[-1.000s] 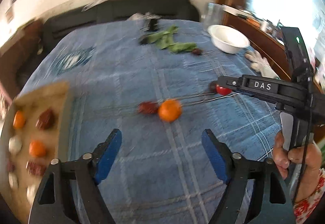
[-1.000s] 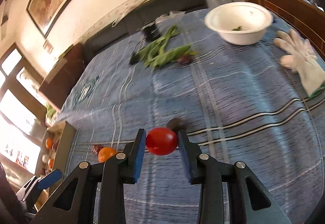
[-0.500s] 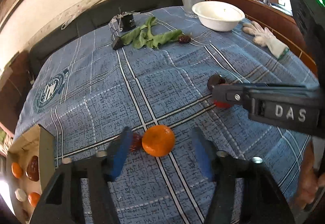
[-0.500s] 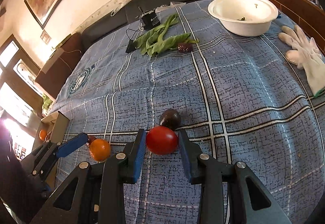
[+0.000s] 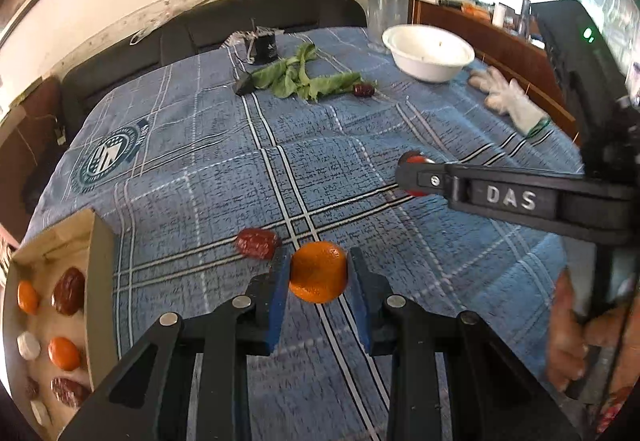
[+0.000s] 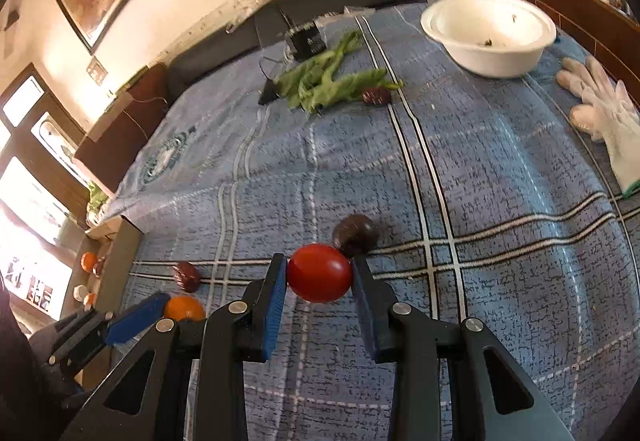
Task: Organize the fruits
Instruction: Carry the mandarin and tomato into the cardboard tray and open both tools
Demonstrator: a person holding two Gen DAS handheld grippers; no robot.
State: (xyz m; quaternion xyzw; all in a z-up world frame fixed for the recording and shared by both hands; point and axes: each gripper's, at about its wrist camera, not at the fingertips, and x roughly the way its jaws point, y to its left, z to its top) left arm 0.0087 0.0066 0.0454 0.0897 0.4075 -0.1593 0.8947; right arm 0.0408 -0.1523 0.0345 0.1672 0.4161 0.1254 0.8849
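My left gripper [image 5: 318, 277] pinches the orange [image 5: 319, 276] squarely between its blue pads, just above the blue cloth [image 5: 224, 169]; a second ago those jaws stood wide with the orange lying ahead of them. The orange is round, so I can tell no long axis. A red date [image 5: 257, 243] lies just left of it, its length across the cloth. My right gripper [image 6: 320, 279] clamps the tomato [image 6: 320, 273], long axis running pad to pad, as before. A dark fruit [image 6: 356, 233] sits just beyond it. The box [image 5: 100, 281] hugs the cloth's left edge; the bowl [image 6: 488, 37] stands at the far right corner
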